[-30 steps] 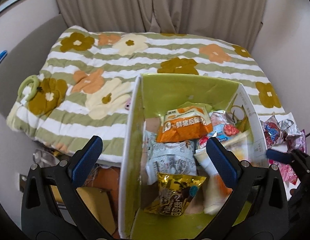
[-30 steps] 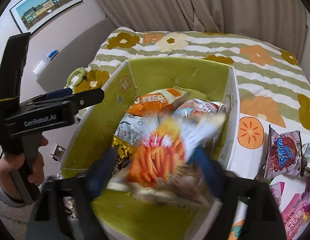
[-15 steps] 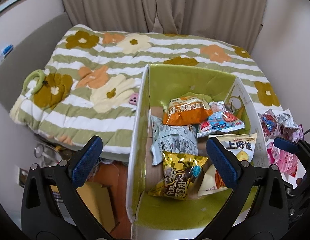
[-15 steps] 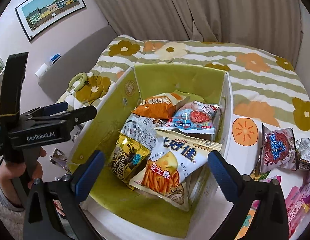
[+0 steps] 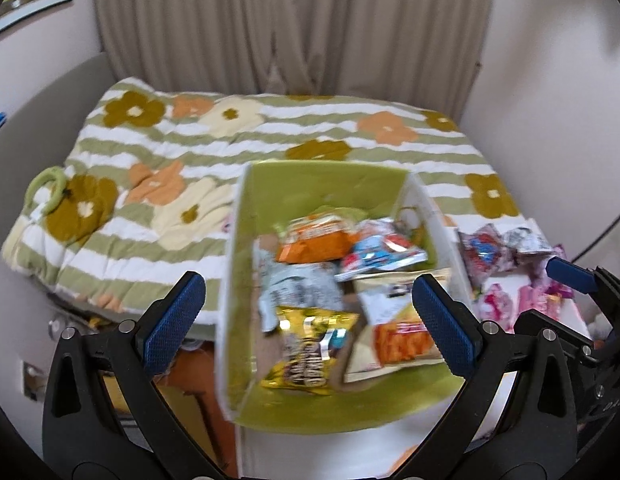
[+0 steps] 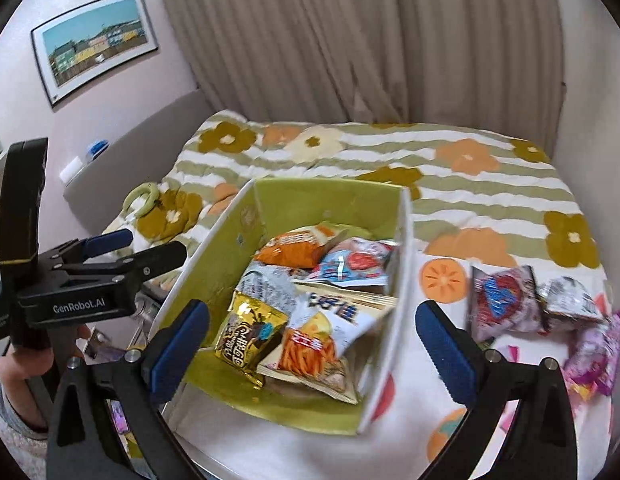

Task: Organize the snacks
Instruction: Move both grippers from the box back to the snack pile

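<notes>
A green-lined box (image 5: pixel 322 184) (image 6: pixel 330 196) holds several snack bags. Among them are an orange bag (image 5: pixel 314 240) (image 6: pixel 293 248), a gold bag (image 5: pixel 305 344) (image 6: pixel 249 336) and a white cheese-stick bag (image 5: pixel 394 332) (image 6: pixel 322 332). My left gripper (image 5: pixel 310 320) is open and empty, above the box's near end. My right gripper (image 6: pixel 310 344) is open and empty, above the box's near right corner. Loose snack bags (image 6: pixel 502 300) (image 5: pixel 486 252) lie to the right of the box.
The box stands on a white surface with orange prints (image 6: pixel 442 276). Behind it is a bed with a striped flower quilt (image 5: pixel 189 168) (image 6: pixel 470 168). A green ring (image 5: pixel 45 184) lies on the quilt's left edge. Curtains hang behind. My left gripper's body (image 6: pixel 89 280) shows at the left.
The cheese-stick bag left my right gripper and now lies in the box. Both grippers have pulled back and up from the box.
</notes>
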Tool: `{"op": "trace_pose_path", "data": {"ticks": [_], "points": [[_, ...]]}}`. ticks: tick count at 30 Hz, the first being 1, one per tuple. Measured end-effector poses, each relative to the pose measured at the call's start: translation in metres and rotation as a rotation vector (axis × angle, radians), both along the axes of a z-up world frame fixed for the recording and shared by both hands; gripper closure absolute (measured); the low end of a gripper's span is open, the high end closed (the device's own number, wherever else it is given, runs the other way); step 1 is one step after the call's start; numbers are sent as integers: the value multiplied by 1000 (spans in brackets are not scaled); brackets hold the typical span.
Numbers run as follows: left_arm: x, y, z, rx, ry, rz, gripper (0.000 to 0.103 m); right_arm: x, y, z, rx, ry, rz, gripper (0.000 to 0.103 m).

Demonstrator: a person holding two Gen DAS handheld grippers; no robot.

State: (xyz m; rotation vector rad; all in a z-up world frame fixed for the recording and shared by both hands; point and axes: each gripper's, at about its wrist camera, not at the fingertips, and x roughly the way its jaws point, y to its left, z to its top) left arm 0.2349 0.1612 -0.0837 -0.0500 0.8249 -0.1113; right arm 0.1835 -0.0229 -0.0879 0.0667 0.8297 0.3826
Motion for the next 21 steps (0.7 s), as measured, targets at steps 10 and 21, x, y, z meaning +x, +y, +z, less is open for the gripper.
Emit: {"op": "trace_pose_path", "data": {"ticks": [10,21], "points": [[-9,-90,18,-18,-54,-163,1,-31,-100,20,-34,-23,-256,0],[-3,-227,-9,-22,34,-242,1,-40,-225,11,-47,41,-379,0]]}}
